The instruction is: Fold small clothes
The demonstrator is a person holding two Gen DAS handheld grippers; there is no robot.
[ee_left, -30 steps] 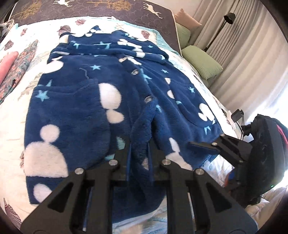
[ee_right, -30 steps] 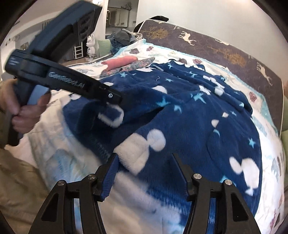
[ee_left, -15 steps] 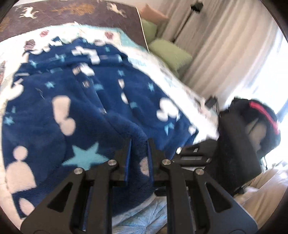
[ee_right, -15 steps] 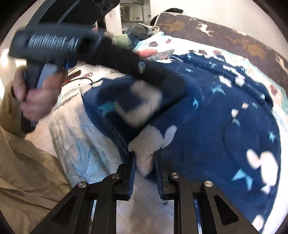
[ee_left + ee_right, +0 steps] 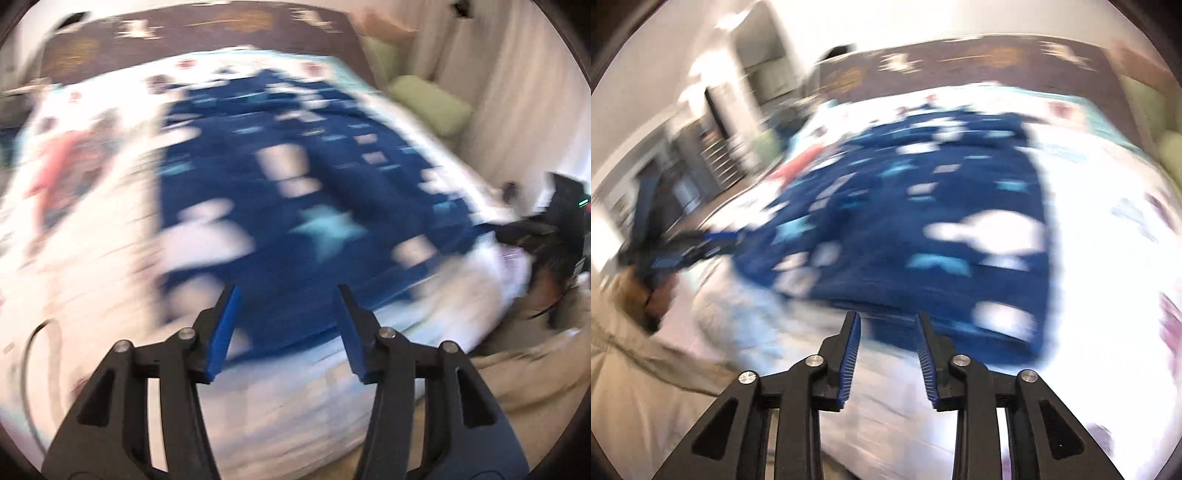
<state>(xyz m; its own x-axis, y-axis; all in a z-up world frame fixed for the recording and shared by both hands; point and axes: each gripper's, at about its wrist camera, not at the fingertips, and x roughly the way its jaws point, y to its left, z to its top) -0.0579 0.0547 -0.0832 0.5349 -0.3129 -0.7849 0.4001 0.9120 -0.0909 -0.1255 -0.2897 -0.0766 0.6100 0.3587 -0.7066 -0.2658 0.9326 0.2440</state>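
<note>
Both views smeared by motion blur. Left tool (image 5: 286, 328) spread, jaws just opened, nothing between the blue pads (image 5: 223, 332); near hem of the robe (image 5: 295, 206) just beyond the tips, not touching as far as the blur allows. Right tool (image 5: 888, 349) parted too, narrower, jaws likewise just opened, pads (image 5: 849, 354) bare with pale quilt showing in the gap. Robe (image 5: 923, 236), navy fleece with white shapes and pale blue stars, spread flat on the bed (image 5: 92, 258), reaching from the near edge back toward the brown headboard (image 5: 207, 29). In the left view, white quilt bare to the left of the robe, with a pink and patterned bundle (image 5: 59, 170) lying farther left, well apart from it. Green cushions (image 5: 430, 105) past the far right corner of the bed, beside pale curtains (image 5: 517, 92). Right tool seen again at the right edge of the left view (image 5: 528, 230), close to the robe's near right corner; contact not clear. Left tool seen at the left edge of the right view (image 5: 683, 251), by the robe's near left corner, gripped by a hand (image 5: 655, 299) above a beige sleeve (image 5: 635, 369).
</note>
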